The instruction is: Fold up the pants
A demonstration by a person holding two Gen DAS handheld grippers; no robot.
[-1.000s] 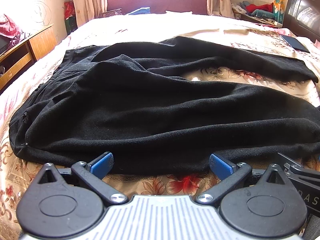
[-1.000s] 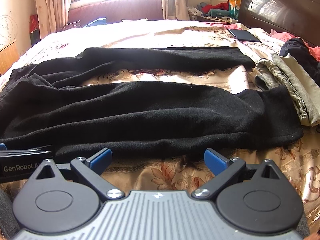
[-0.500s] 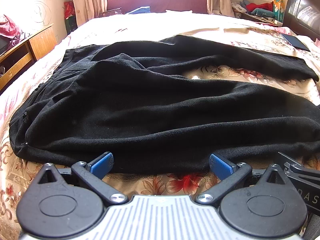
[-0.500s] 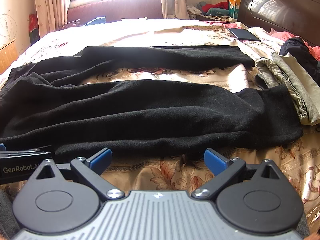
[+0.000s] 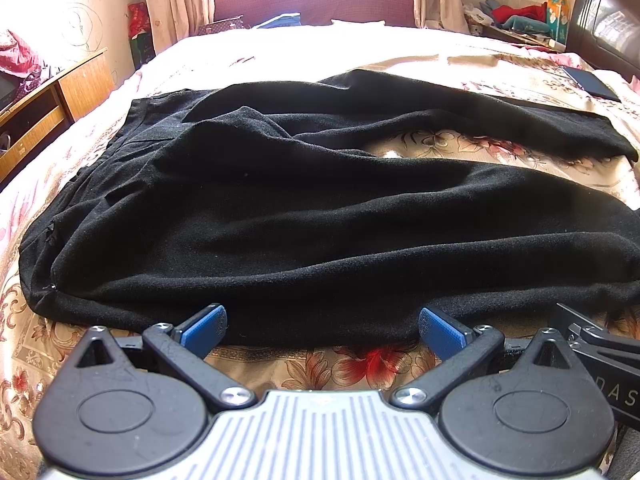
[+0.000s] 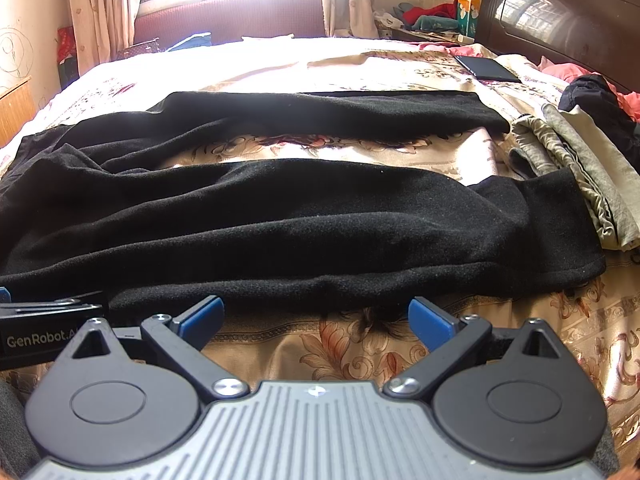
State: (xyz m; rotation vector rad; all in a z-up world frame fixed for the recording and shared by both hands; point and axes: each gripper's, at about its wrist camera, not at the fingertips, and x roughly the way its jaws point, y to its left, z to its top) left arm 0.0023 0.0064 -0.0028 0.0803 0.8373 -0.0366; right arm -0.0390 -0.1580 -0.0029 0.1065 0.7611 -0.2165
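Black pants [image 5: 300, 216] lie spread across the floral bedspread, waist at the left and both legs running to the right; they also show in the right wrist view [image 6: 280, 224]. The two legs are apart with bedspread showing between them. My left gripper [image 5: 322, 326] is open and empty, its blue fingertips just at the near edge of the pants by the seat. My right gripper [image 6: 316, 316] is open and empty at the near edge of the near leg. Each gripper's side shows in the other's view.
Folded olive clothes [image 6: 580, 168] and a dark and pink heap [image 6: 596, 92] lie at the right by the dark headboard [image 6: 560, 20]. A dark phone [image 6: 486, 68] lies on the bed. A wooden cabinet [image 5: 44, 108] stands left.
Both grippers have edged slightly forward toward the pants' near edge; the jaws stay open. The pants have not moved.
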